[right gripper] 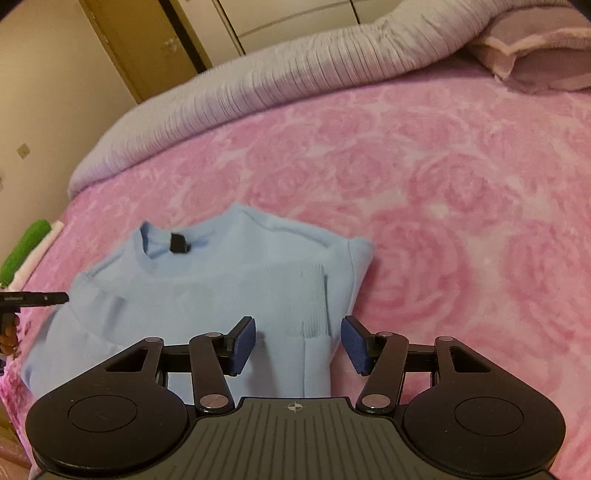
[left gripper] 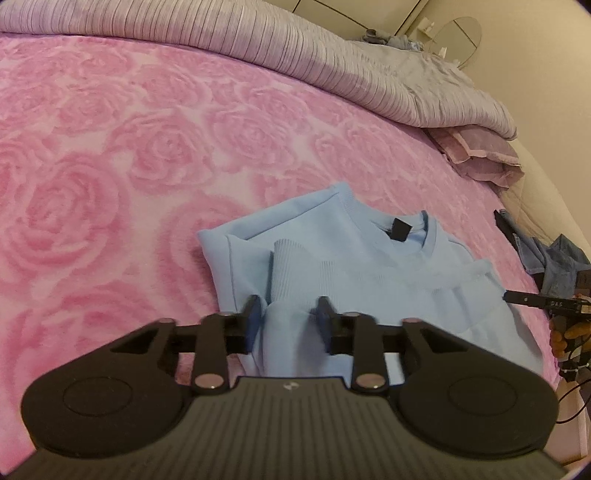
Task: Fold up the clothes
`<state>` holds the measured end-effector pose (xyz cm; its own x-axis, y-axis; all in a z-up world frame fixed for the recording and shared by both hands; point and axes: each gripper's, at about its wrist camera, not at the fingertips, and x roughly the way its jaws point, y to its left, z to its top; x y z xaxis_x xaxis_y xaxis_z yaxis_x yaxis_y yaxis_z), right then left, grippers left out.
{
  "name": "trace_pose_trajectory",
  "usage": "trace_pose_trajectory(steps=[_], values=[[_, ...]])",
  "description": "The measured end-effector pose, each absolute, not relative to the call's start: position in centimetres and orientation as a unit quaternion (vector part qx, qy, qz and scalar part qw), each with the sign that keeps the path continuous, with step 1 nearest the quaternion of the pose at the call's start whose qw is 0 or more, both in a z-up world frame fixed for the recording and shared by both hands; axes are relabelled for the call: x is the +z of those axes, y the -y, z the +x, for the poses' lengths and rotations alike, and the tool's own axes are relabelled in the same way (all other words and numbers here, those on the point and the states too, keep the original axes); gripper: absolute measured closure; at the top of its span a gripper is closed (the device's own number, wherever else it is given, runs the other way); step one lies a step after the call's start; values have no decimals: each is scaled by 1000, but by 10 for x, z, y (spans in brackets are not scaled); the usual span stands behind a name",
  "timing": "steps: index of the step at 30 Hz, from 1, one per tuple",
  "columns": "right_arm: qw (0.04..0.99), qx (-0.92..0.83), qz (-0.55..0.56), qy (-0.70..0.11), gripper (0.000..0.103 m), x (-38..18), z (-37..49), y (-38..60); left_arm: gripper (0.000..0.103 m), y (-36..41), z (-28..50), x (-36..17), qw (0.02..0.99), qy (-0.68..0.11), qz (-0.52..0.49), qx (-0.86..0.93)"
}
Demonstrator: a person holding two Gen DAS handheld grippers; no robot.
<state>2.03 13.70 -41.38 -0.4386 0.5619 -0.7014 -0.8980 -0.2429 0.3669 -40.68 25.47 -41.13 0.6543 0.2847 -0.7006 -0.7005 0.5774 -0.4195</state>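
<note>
My left claw (left gripper: 289,317) pinches a bunched fold of the light blue sweatshirt (left gripper: 369,266); my right claw (right gripper: 297,339) stands spread over its tucked-in cuff (right gripper: 314,306). The sweatshirt lies part-folded on the pink bed (right gripper: 461,184) — sleeves in, so the bottom-to-collar fold seems next — needing both corners gripped evenly.

sweater (left gripper: 369,266) on blanket (left gripper: 147,166), duvet (left gripper: 258,40) seemingly behind

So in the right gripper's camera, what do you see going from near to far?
Right gripper → folded light blue sweatshirt → pink rose-patterned blanket → rolled grey ribbed duvet → cream wardrobe doors.
</note>
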Motion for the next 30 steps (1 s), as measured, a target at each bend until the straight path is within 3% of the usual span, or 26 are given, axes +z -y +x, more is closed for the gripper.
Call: trace_pose_trajectory(steps=[2, 9, 11, 13, 15, 19, 21, 23, 26, 27, 30], values=[[480, 758, -218, -383, 59, -415, 22, -133, 86, -249, -409, -408, 842, -296, -341, 296], [477, 759, -217, -386, 71, -408, 28, -126, 86, -240, -409, -409, 843, -305, -331, 293], [478, 760, -227, -377, 77, -404, 23, -125, 95, -240, -409, -407, 844, -302, -330, 296], [481, 765, -240, -354, 78, -397, 16, -121, 96, -238, -410, -403, 848, -297, -325, 295], [483, 772, -242, -336, 78, -393, 12, -118, 96, -237, -411, -401, 852, -295, -317, 293], [487, 769, -233, -342, 77, -396, 11, -120, 84, -245, -406, -414, 841, -303, -344, 289], [490, 765, -231, -349, 78, -400, 11, -121, 92, -243, -406, -414, 841, -297, -344, 294], [493, 760, -229, -356, 84, -405, 11, -123, 100, -240, -411, -409, 845, -287, -335, 301], [498, 778, -242, -296, 88, -387, 5, -113, 100, -232, -425, -393, 862, -246, -320, 307], [501, 784, -246, -271, 98, -380, 3, -110, 100, -230, -429, -387, 868, -232, -312, 309], [518, 791, -226, -236, 99, -363, 3, -111, 100, -231, -428, -381, 873, -215, -292, 327]])
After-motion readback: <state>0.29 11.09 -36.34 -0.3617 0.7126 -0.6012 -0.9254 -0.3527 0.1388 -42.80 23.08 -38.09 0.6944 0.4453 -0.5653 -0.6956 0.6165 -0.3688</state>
